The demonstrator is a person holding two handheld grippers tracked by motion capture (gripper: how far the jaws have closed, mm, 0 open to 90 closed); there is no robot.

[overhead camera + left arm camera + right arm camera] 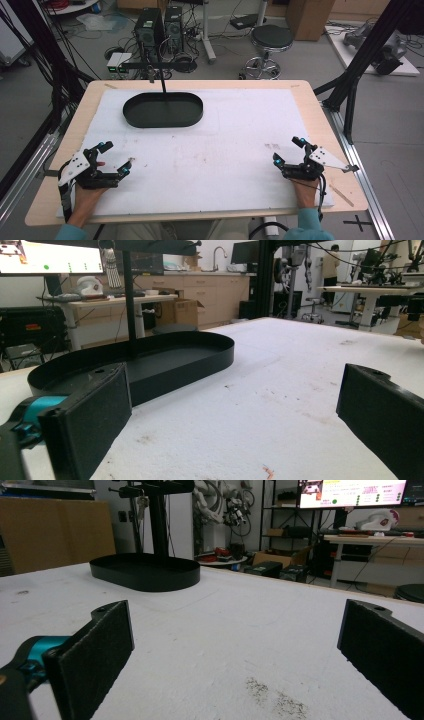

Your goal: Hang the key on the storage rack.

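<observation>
Both tools are parked at the near edge of the bench [320, 107], so this reads as a resting stage with nothing in hand. The left hand-held gripper [116, 158] sits well short of the black oval tray [163, 109], toward the person and to the tray's left; its jaws stand wide apart with bare white surface between them, as the left gripper view confirms. The right hand-held gripper [288, 150] lies well apart from the tray, toward the person and far off to its right, released as well, nothing between its pads.

The tray rests near the far edge of the bench, left of centre, and looks empty. A thin black post [162, 80] rises from the tray's middle to a crossbar overhead.

The next move, I judge, calls for a long reach forward toward the tray, the left tool having the shorter way.

A white foam-like sheet [225, 145] covers the bench, speckled with faint brown stains and a dark smudge [275, 697] just ahead of the right tool. Beyond the tray: grey floor, two computer towers [159, 27], a round stool [271, 37], trailing cables, cardboard boxes.
</observation>
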